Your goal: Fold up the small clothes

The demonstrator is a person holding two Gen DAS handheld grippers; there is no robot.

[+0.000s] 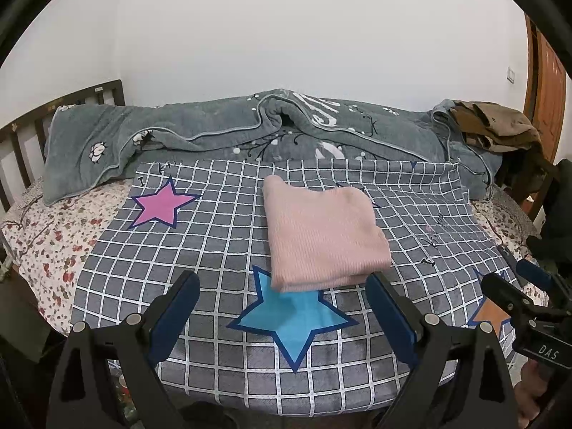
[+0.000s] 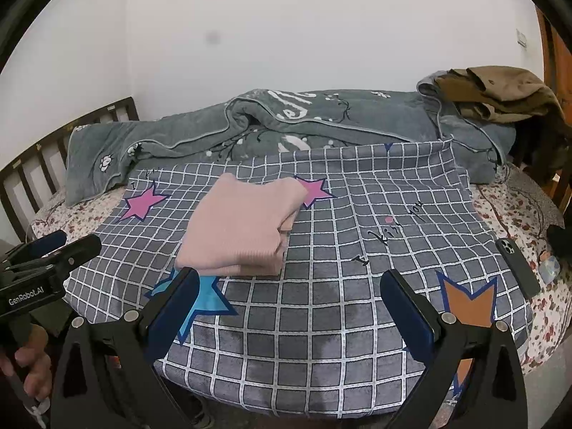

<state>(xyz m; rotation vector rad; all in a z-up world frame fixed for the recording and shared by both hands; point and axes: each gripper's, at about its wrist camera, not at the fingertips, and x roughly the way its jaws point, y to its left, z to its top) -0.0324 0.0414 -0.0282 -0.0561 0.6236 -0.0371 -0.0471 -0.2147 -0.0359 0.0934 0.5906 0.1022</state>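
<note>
A pink knitted garment (image 1: 323, 236) lies folded into a neat rectangle on the grey checked sheet (image 1: 221, 236) with coloured stars. My left gripper (image 1: 284, 279) is open just in front of the garment's near edge, nothing between its blue pads. In the right wrist view the same folded garment (image 2: 239, 228) sits left of centre. My right gripper (image 2: 291, 277) is open to the right of the garment's near corner, with only checked sheet (image 2: 357, 214) between its fingers. Each gripper shows at the edge of the other's view: the right one (image 1: 522, 286), the left one (image 2: 68, 246).
A rumpled grey-green blanket (image 1: 214, 128) lies along the back of the bed against the white wall. Brown clothes (image 1: 497, 125) are piled at the back right. A dark phone (image 2: 518, 266) rests on the floral sheet (image 2: 547, 307) at the right. A wooden headboard (image 1: 21, 132) stands at the left.
</note>
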